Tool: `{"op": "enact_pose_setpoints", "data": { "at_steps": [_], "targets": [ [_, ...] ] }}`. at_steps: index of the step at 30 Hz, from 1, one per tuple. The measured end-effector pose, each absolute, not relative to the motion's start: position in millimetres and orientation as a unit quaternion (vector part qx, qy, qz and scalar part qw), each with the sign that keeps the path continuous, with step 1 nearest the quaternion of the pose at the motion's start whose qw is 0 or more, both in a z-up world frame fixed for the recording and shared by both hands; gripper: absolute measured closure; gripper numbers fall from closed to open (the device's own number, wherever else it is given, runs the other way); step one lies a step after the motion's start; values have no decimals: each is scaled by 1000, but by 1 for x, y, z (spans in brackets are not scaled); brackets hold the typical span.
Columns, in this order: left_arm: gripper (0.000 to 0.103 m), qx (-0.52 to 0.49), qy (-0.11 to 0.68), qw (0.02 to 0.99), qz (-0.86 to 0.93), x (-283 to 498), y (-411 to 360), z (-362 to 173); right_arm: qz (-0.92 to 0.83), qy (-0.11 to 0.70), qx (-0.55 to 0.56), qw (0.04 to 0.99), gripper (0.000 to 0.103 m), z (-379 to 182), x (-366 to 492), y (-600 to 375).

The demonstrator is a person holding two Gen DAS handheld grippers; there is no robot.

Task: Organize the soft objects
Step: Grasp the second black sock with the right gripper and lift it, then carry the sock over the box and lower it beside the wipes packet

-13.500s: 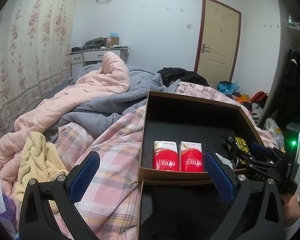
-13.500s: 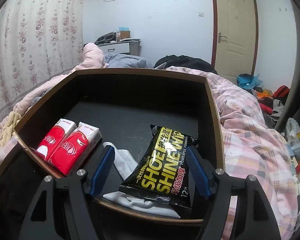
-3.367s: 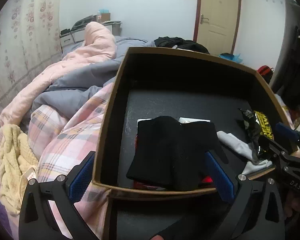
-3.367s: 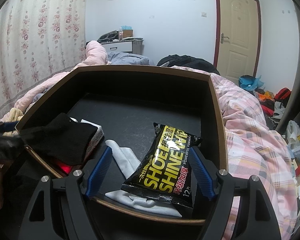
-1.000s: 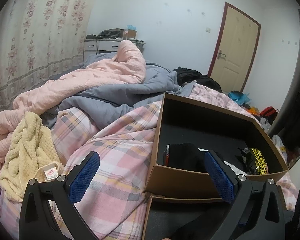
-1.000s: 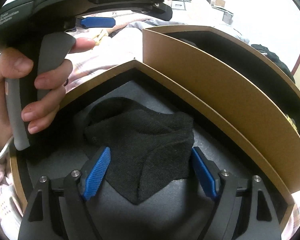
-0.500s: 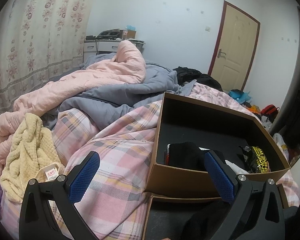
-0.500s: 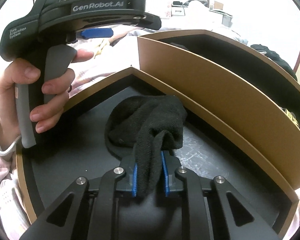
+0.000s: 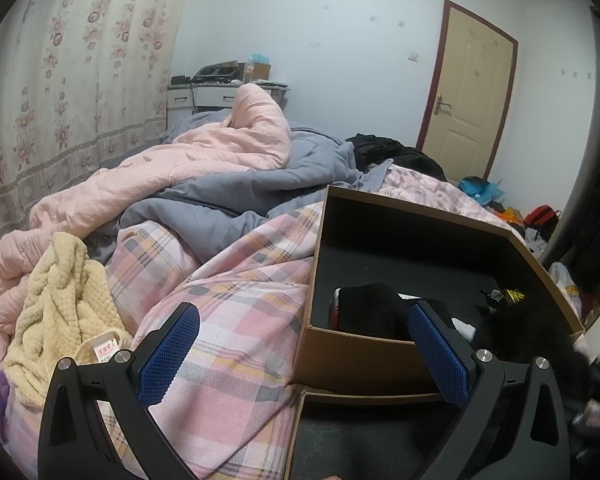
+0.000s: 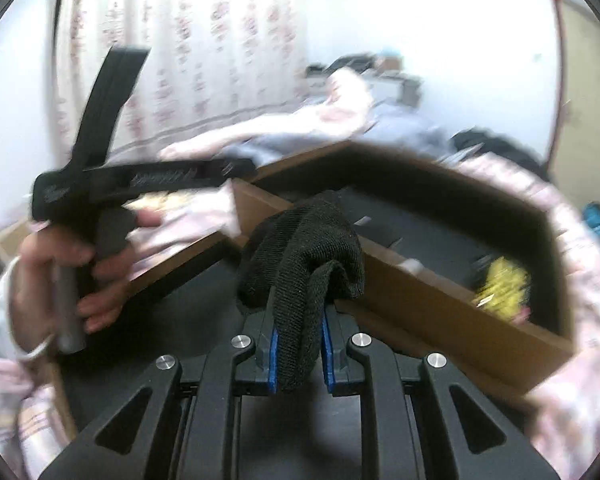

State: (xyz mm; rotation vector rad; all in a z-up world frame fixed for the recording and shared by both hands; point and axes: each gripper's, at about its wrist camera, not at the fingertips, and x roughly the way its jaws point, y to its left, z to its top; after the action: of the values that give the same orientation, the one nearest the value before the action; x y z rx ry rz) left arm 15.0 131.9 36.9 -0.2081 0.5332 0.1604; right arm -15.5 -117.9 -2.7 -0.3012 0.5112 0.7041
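Your right gripper (image 10: 299, 354) pointed slightly downward, fingers having just closed on the black sock (image 10: 304, 264); your left gripper (image 9: 300, 354) hung open, empty.

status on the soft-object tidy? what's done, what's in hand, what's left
Done: one black sock already lies in the brown box, over the red packs.
In hand: the right gripper is shut on a second black sock, held above the lid tray beside the box. The left gripper is open and empty.
Left: drop that sock into the box; the yellow towel remains on the bed.
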Motion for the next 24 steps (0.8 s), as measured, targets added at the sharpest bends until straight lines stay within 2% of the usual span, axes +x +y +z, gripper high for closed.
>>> {"op": "enact_pose_setpoints", "data": {
  "at_steps": [7,13,19,24],
  "targets": [
    [0,-91,259,958,82,14,128,37,318,147,-94,932,90,35,-25,-130],
    [0,-91,259,958,82,14,128,37,277,90,-32,956,90,54,10,-131],
    [0,-80,254,960,87,13,125,38,216,142,15,966,90,17,50,-129],
    [0,-64,250,962,91,11,119,40,192,192,10,962,90,-6,56,-131]
  ]
}}
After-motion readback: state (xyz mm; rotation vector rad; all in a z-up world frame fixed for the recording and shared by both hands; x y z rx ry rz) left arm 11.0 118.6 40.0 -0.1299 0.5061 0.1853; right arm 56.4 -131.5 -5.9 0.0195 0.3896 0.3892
